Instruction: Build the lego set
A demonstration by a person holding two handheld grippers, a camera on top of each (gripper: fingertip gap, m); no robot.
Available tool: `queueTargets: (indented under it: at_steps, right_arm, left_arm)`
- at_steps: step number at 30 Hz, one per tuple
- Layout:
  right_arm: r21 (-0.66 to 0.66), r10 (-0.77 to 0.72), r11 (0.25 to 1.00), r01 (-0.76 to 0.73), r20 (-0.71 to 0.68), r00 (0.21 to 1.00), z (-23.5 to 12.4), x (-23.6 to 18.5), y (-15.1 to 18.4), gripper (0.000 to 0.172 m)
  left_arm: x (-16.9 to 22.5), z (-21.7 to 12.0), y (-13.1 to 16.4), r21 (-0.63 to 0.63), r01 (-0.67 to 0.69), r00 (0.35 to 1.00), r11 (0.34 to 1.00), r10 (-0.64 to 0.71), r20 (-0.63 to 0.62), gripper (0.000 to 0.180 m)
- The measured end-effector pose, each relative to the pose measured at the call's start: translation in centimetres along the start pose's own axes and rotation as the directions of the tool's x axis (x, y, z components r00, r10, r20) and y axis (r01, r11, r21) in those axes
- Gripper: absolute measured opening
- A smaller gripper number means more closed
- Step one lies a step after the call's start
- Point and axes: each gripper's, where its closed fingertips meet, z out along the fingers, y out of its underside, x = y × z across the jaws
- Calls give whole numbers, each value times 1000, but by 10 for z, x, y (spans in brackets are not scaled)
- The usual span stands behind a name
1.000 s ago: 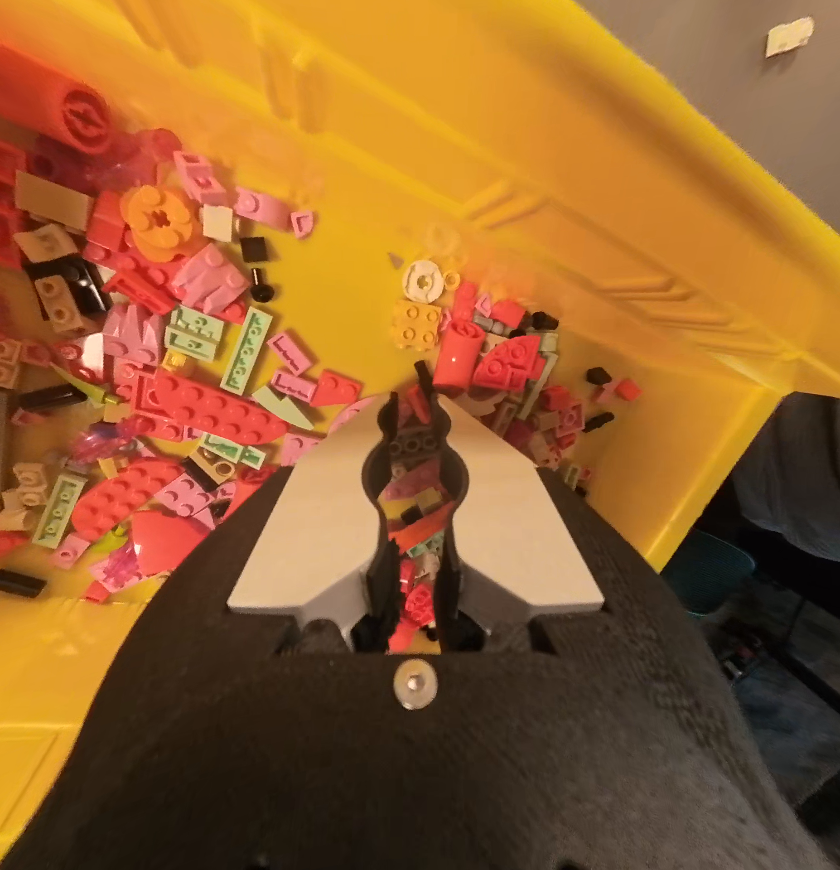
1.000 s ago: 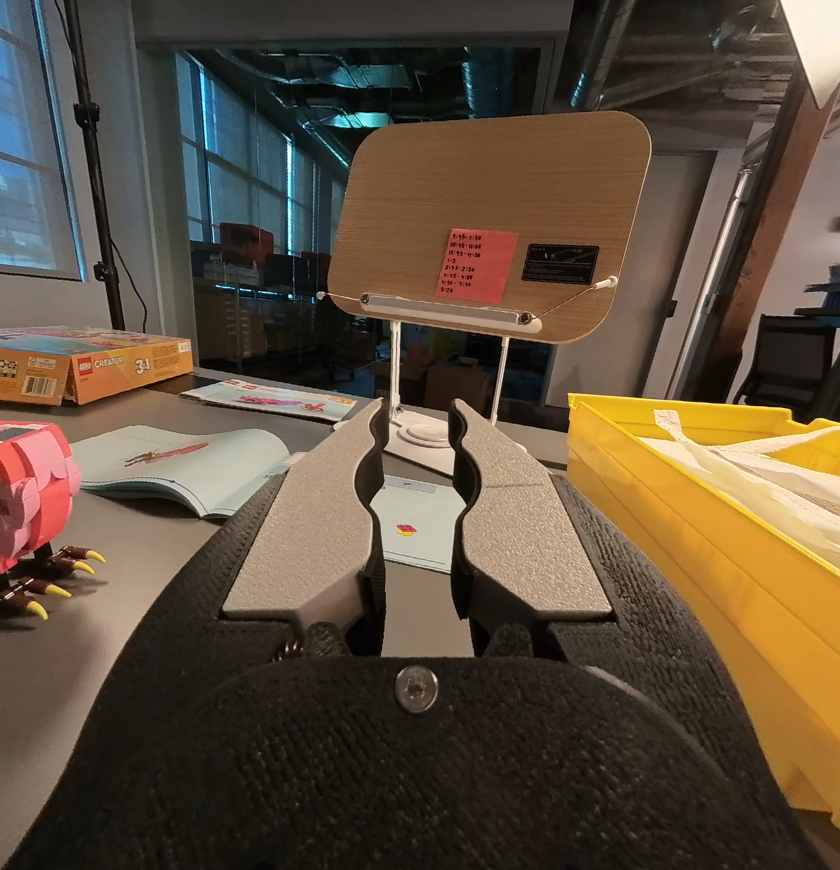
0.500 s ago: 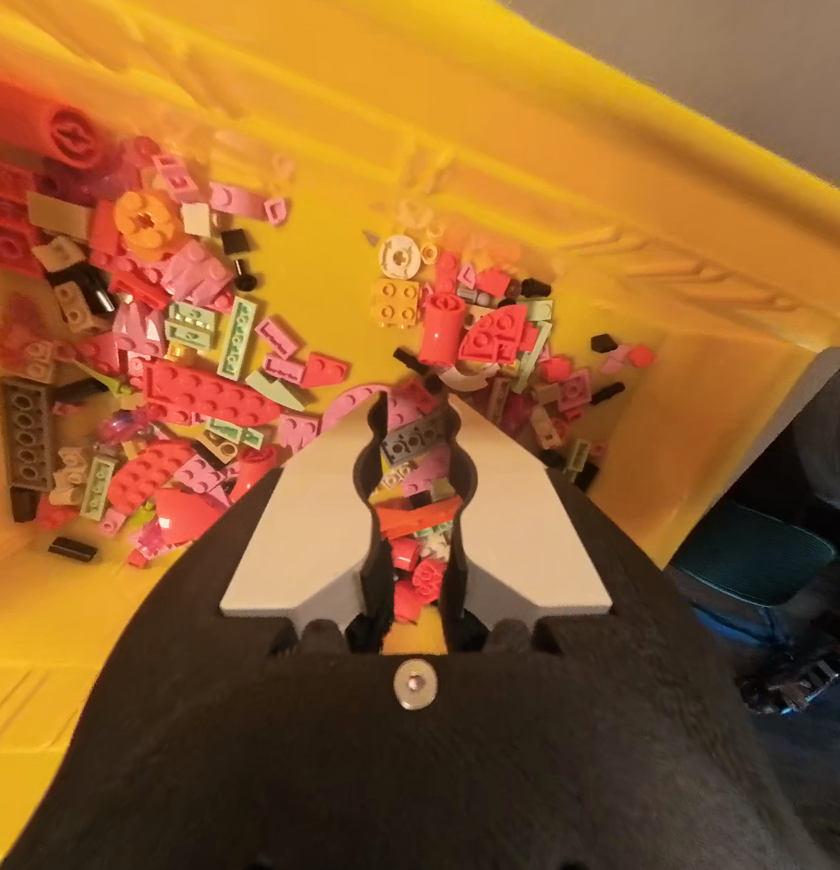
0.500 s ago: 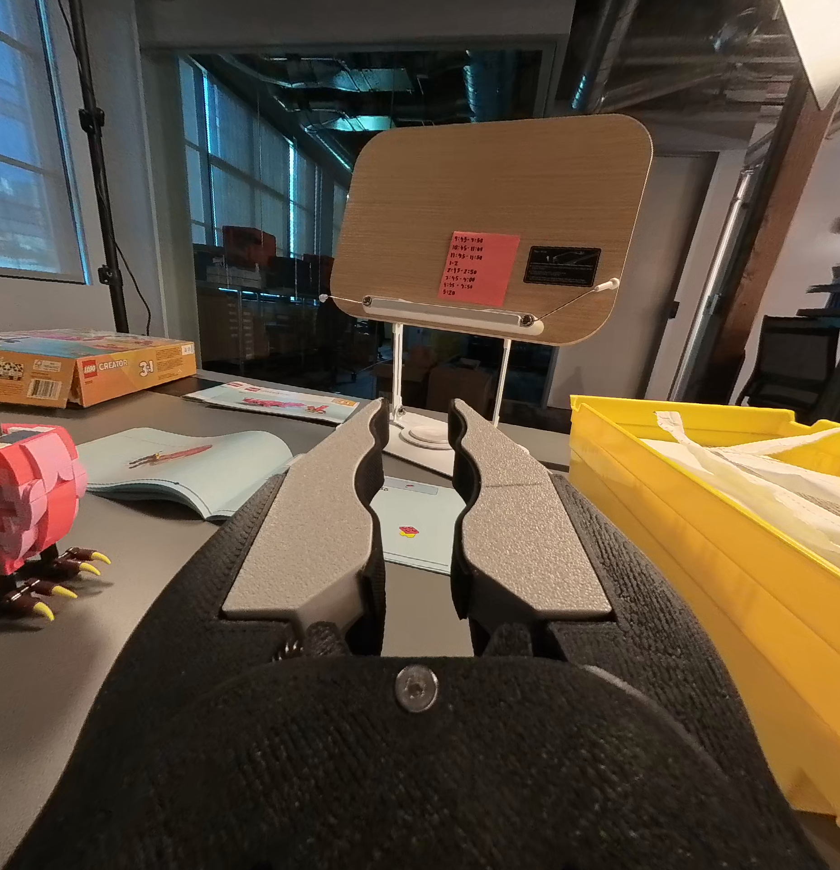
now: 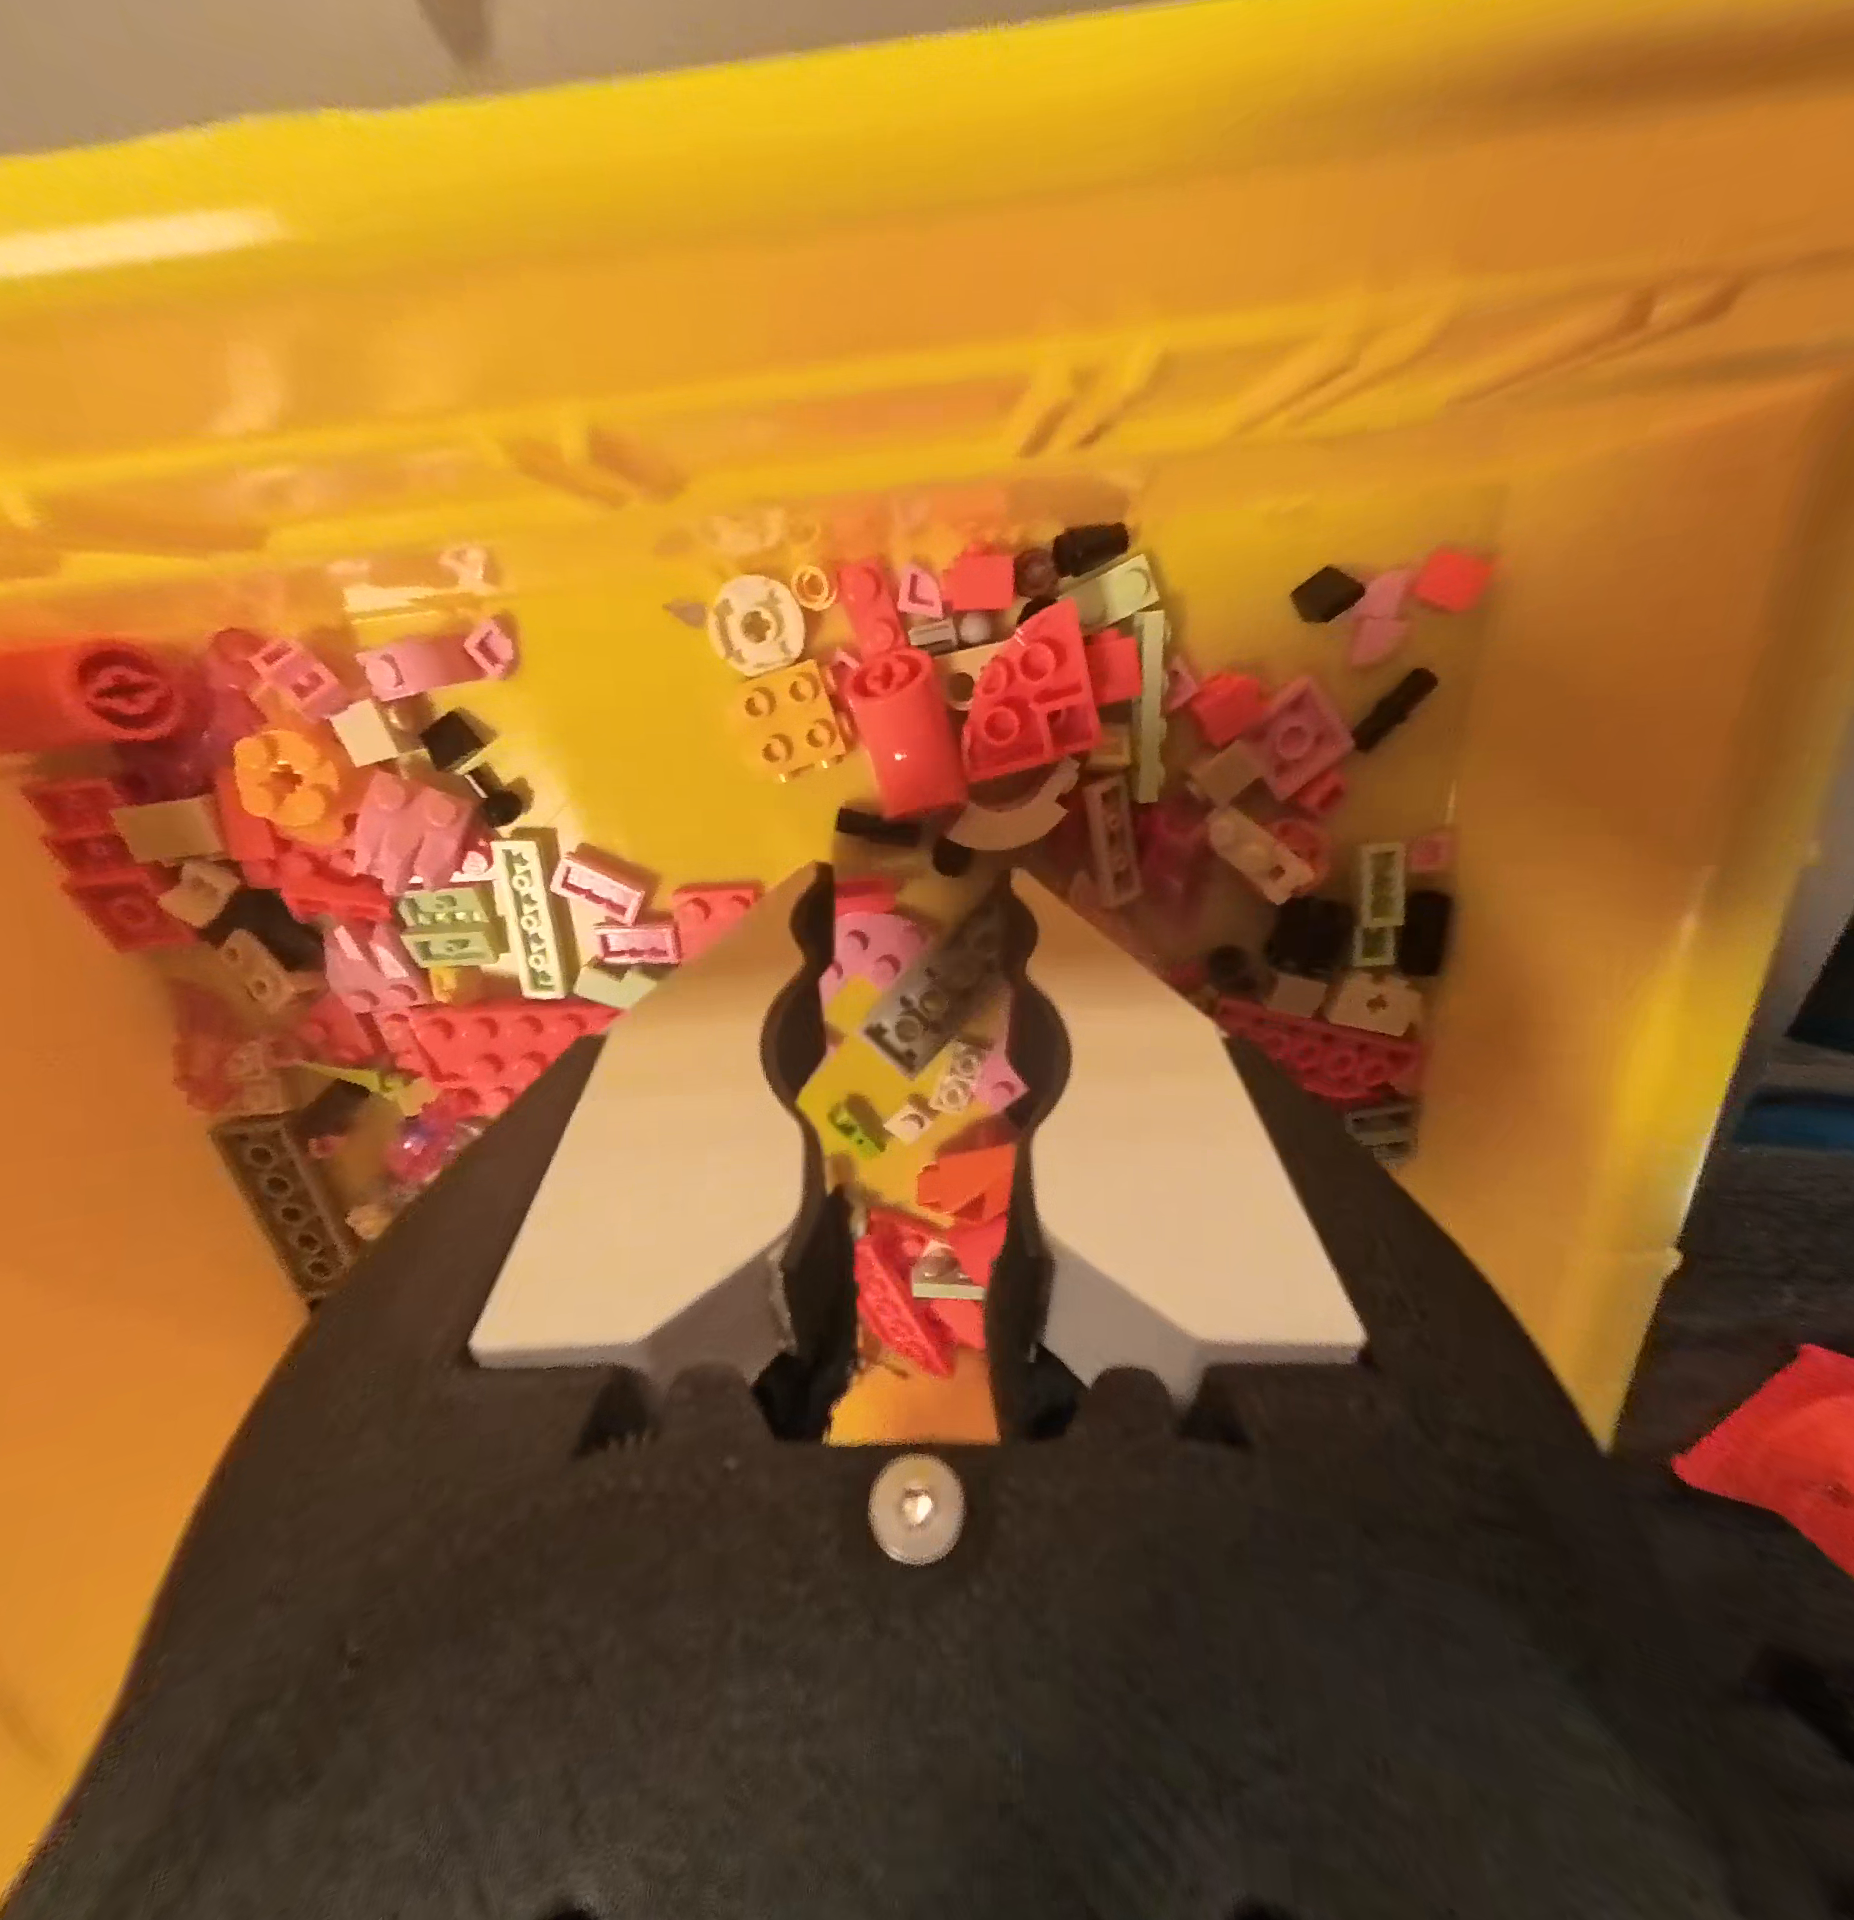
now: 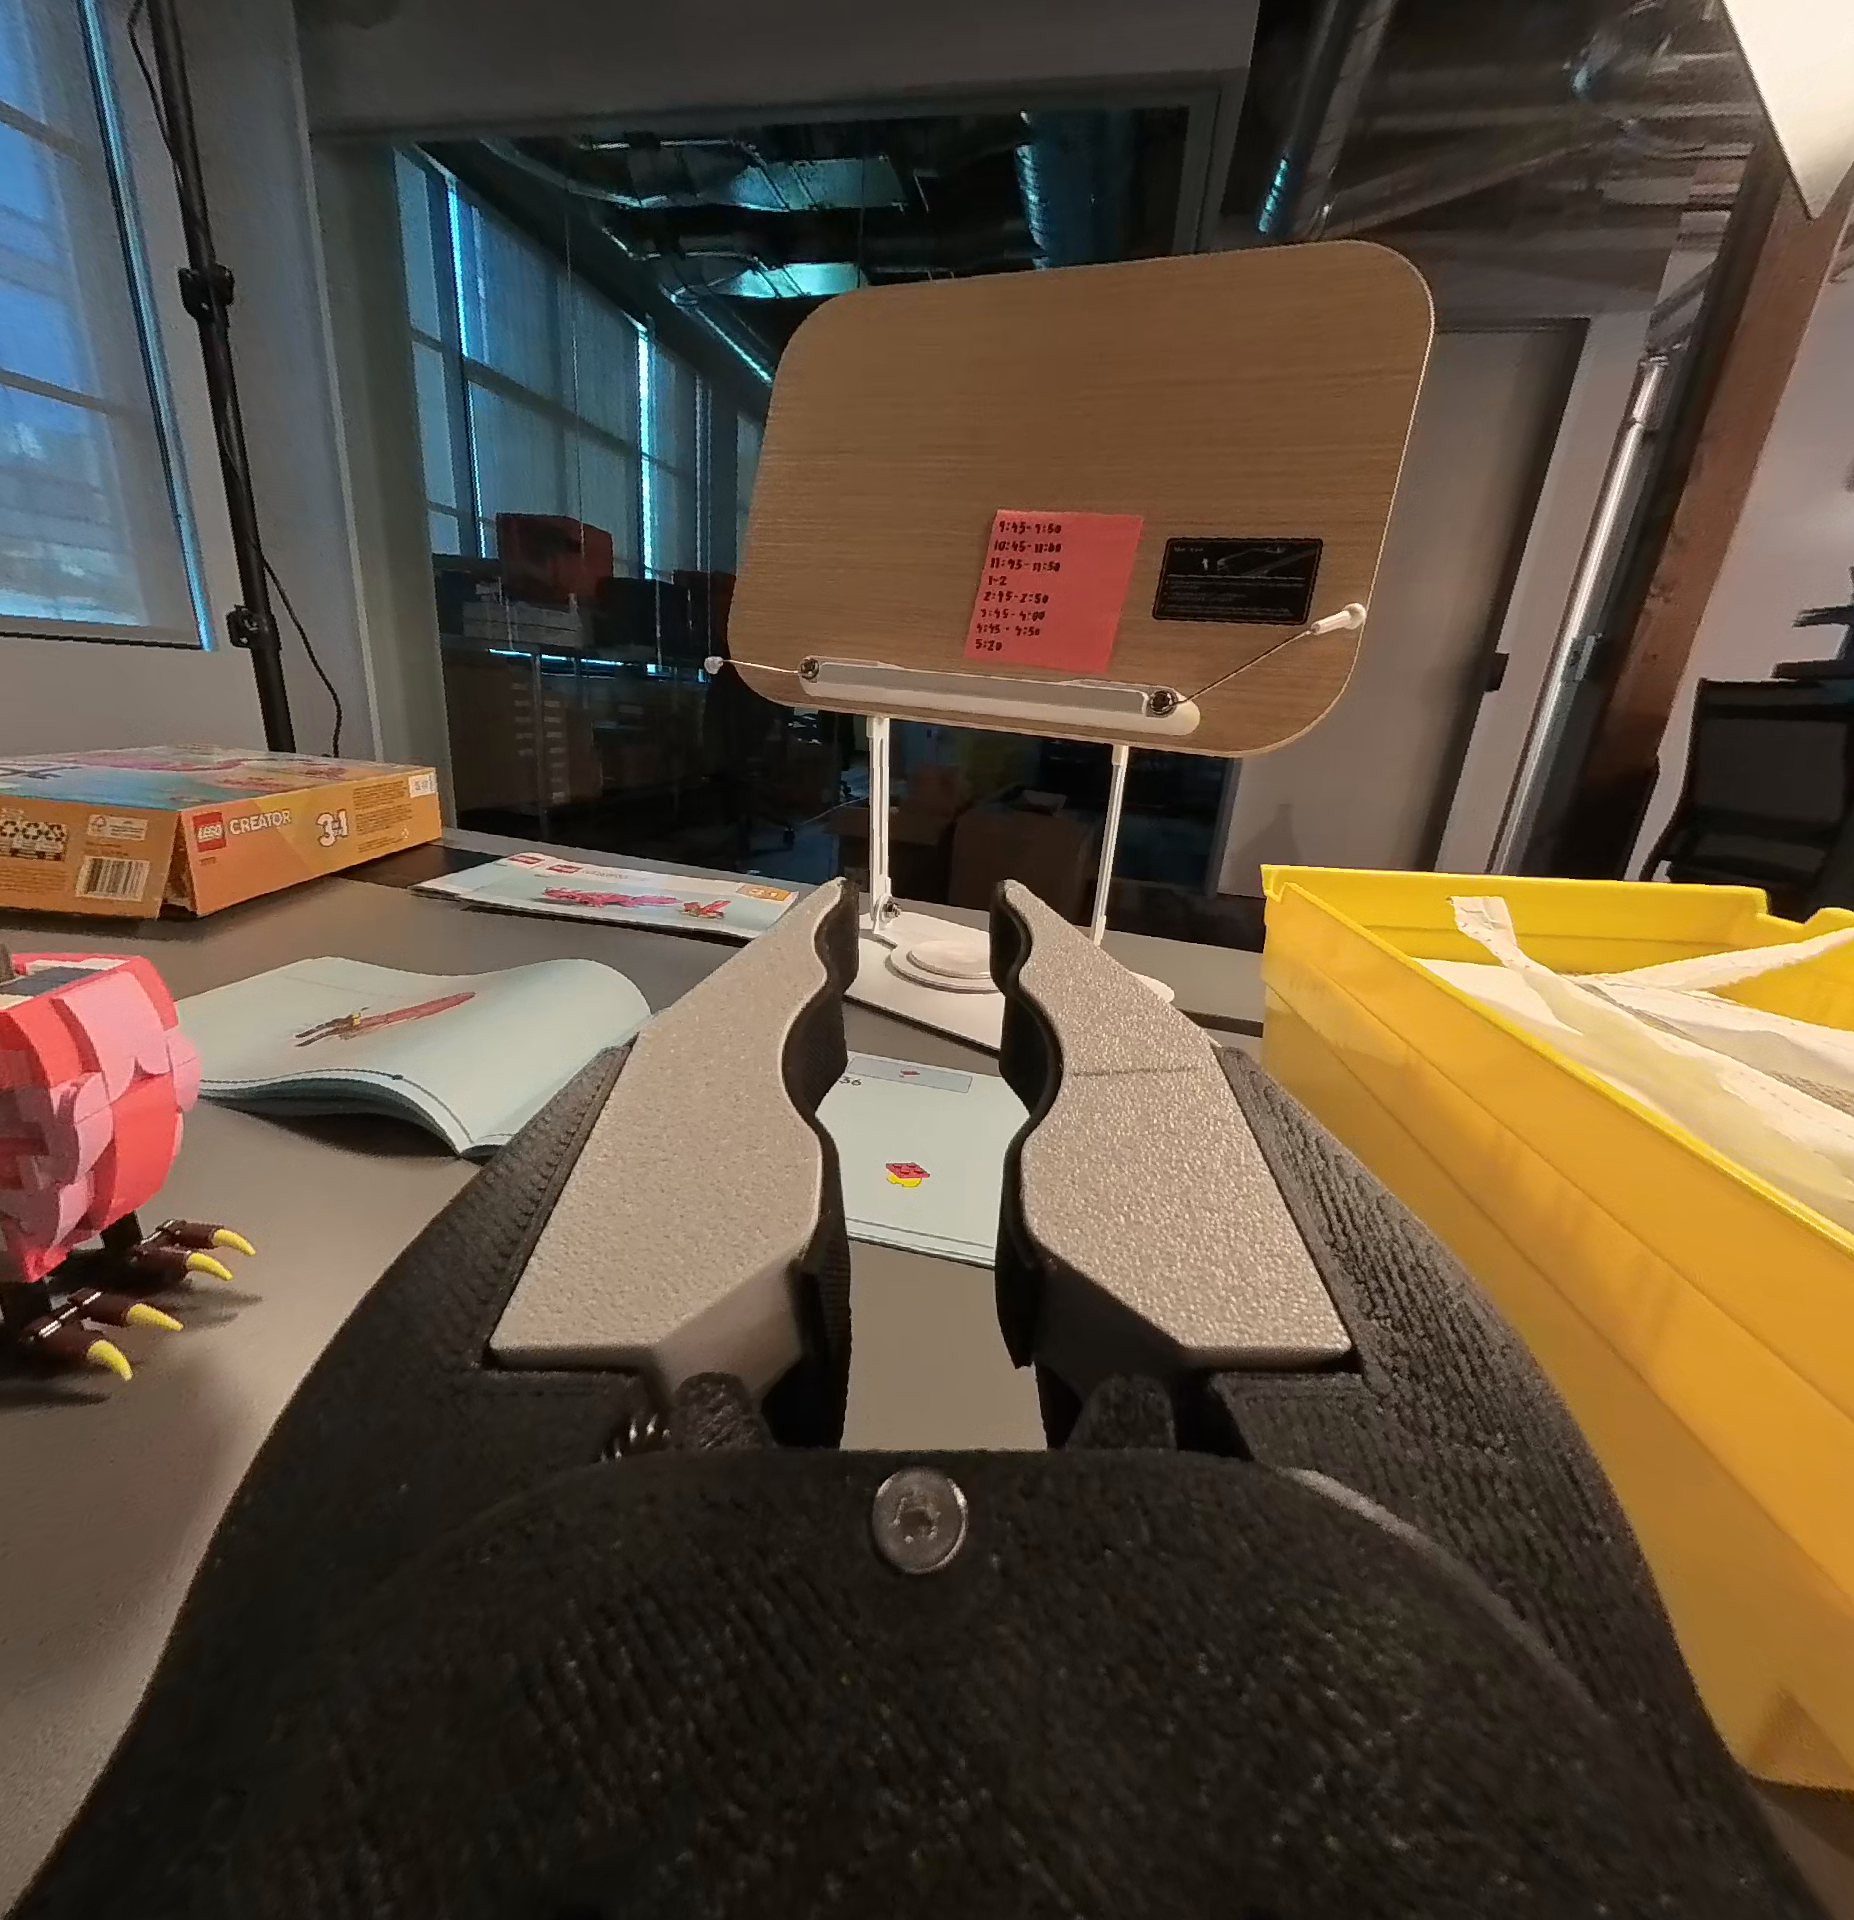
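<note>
In the left wrist view, my left gripper [image 5: 915, 878] hovers inside a yellow bin [image 5: 902, 364], over a heap of loose toy bricks in red, pink, pale green and black. Its jaws stand open with nothing held. Through the gap I see a grey plate [image 5: 933, 997] and a pink plate [image 5: 871, 951] lying on the bin floor. A red cylinder [image 5: 902, 738] and a yellow square plate [image 5: 793, 717] lie just beyond the tips. My right gripper [image 6: 923, 894] is open and empty above a grey table [image 6: 227, 1507], over a pale blue page [image 6: 923, 1164].
A red-and-pink brick model with yellow claws [image 6: 61, 1122] stands at the left. An open booklet [image 6: 414, 1029], an orange box [image 6: 175, 821] and a wooden book stand [image 6: 1079, 499] lie beyond. A yellow bin [image 6: 1525, 1195] with white bags [image 6: 1681, 1039] is on the right. The gap from one gripper's tips to the other's is roughly 50 cm.
My left jaws have opened wider with nothing between the pads, and the gripper has swung across the bin, so the far corner now shows. The right gripper has not moved.
</note>
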Motion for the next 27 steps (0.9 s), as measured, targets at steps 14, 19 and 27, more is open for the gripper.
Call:
queueTargets:
  at_steps: [14, 19, 27]
  right_arm:
    - [-5, 14, 1000, -14, 3, 1000, 1, 0, 1, 23]
    - [-5, 21, 1000, -20, 7, 1000, 1, 0, 1, 24]
    - [-4, 30, 1000, -30, 15, 999, 1, -1, 1, 24]
  left_arm:
    - [-11, -2, 1, 69, 78, 997, 995, -79, 17, 28]
    - [-12, -5, -5, 122, 120, 993, 985, -118, -27, 29]
    - [-8, 1, -5, 139, 132, 991, 981, -125, -55, 15]
